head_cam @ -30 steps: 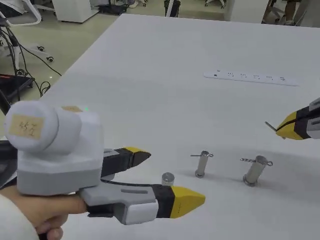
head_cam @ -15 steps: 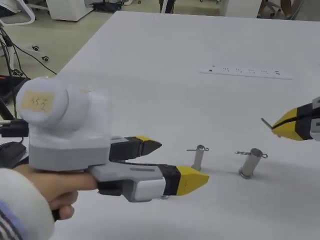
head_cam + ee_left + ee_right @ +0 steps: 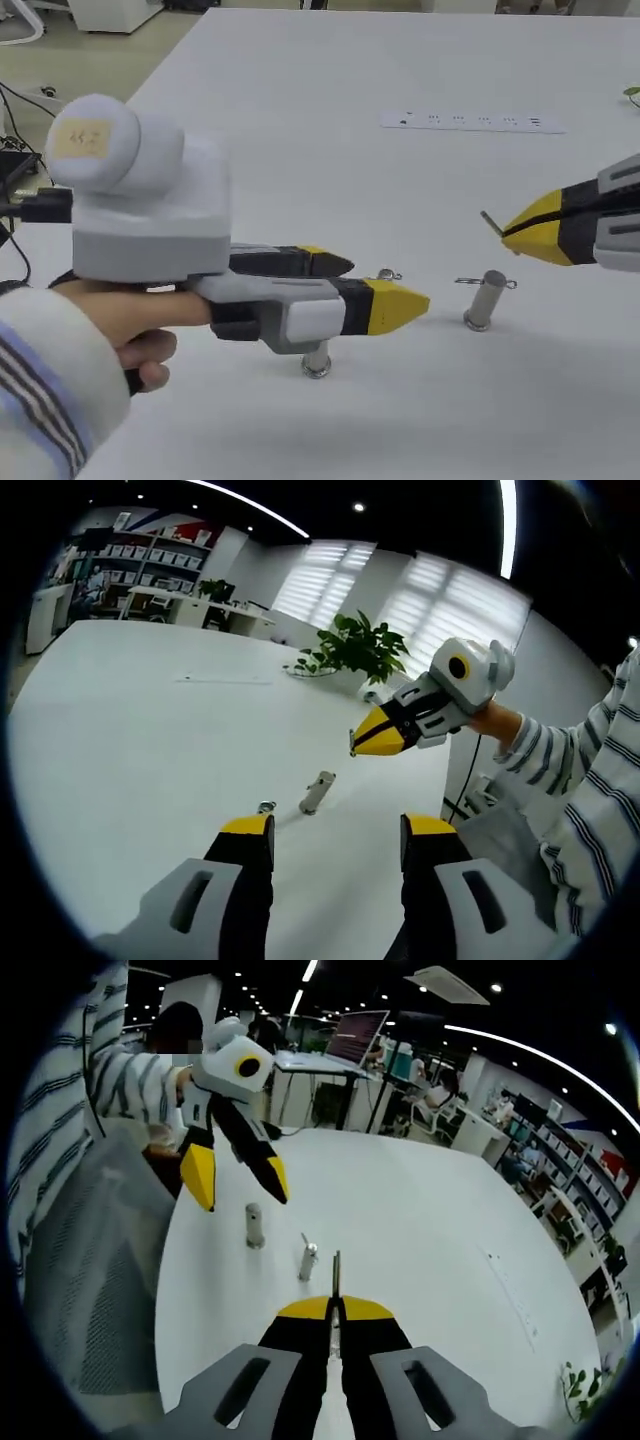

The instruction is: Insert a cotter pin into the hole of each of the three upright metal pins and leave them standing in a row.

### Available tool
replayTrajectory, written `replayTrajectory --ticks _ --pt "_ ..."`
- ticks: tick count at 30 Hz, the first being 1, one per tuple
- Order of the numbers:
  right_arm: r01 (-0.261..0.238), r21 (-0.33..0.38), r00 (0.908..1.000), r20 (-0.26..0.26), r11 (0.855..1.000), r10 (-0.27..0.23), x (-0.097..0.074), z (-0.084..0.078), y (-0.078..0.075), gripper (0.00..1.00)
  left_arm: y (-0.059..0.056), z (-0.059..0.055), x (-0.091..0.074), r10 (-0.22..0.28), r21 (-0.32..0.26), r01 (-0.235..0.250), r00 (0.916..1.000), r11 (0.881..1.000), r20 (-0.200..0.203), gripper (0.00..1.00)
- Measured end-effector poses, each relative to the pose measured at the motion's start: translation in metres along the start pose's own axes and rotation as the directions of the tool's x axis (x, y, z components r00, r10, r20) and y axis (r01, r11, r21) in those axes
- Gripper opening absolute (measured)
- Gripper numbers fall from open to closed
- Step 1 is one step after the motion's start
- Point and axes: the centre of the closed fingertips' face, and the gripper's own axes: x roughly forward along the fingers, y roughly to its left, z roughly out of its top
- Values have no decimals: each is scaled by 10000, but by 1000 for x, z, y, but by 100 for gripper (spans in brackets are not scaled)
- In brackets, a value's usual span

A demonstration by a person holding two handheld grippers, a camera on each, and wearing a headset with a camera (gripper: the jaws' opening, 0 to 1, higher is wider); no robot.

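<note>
**Left tongs open and level, right tongs pinched on a cotter pin**

In the head view the left tongs (image 3: 388,283) reach in from the left, held roughly level. Their jaws are parted, the yellow-tipped one nearer the camera and the dark-tipped one behind it. The left hand (image 3: 120,325) wraps the handle from below, and the left sleeve (image 3: 40,400), striped, covers the wrist. The right tongs (image 3: 508,232) come in from the right edge, tips pointing left toward the other pair and well apart from it. Their jaws are closed on a thin cotter pin (image 3: 490,222) that sticks out past the tips. In the left gripper view the right hand (image 3: 497,715) grips behind its tongs, the forearm in the striped right sleeve (image 3: 590,780).
</note>
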Motion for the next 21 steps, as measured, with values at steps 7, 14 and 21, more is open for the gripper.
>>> replayTrajectory --ticks 7,14,21 --pt "73 -280 9994 332 9996 -63 3 7 13 3 -10 4 4 -410 -394 409 9992 9984 -20 41" --pt "144 -571 9984 562 9983 -111 6 8 19 3 -16 10 7 -645 -697 653 9978 9954 139 37" --pt "395 -1597 9986 412 9864 -333 9 7 23 3 -25 8 13 -981 -1002 975 9952 9902 -10 29"
